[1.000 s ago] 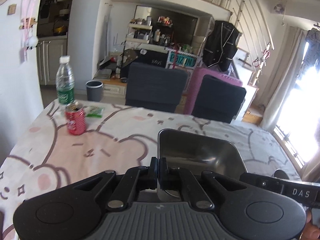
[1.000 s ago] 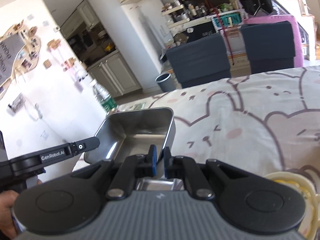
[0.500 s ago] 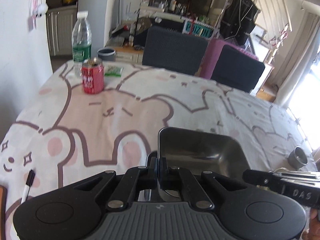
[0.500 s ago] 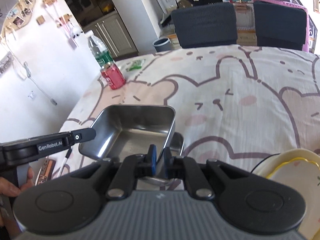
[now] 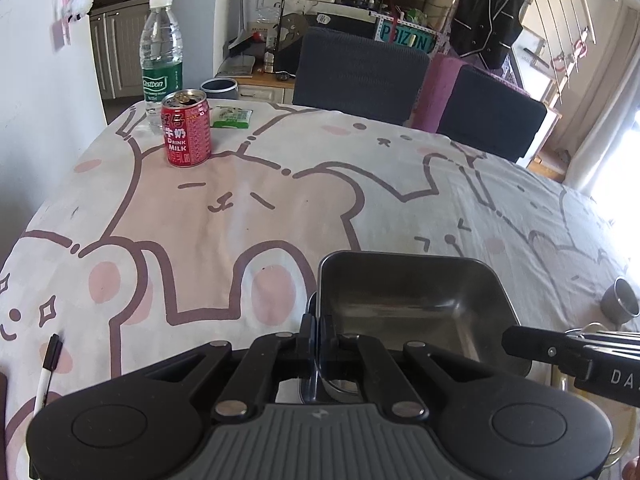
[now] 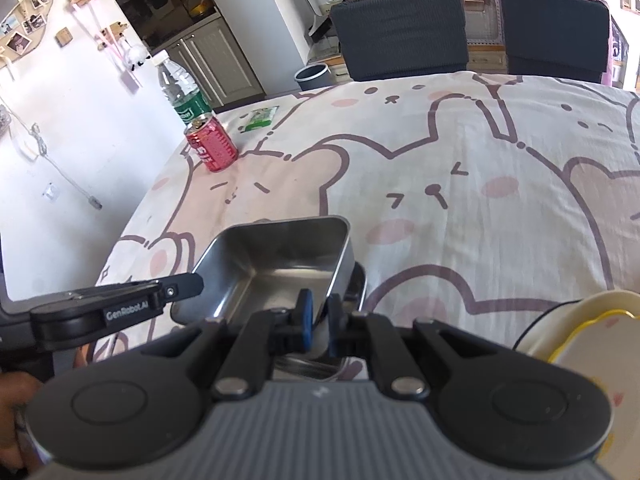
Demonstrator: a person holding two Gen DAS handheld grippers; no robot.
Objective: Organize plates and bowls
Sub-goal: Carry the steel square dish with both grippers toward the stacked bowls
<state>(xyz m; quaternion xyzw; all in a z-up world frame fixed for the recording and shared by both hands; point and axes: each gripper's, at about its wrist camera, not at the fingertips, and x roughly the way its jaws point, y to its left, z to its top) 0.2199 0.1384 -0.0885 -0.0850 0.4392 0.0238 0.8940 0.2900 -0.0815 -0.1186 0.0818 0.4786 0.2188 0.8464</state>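
Bunny-print tablecloth (image 5: 248,216) holds a "DRINK MILK" can (image 5: 186,128); both grippers (image 5: 319,340) (image 6: 318,320) pinch the steel tray (image 5: 408,300).

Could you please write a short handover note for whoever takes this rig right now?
Left gripper: shut on the near left rim of the steel tray.
Right gripper: shut on the tray's near right rim.
The tray is held low over the tablecloth, with another metal dish just under it.
A cream plate sits to the right, a small metal cup beyond.
Done: tray lifted by both grippers.
Left: set it down, release.
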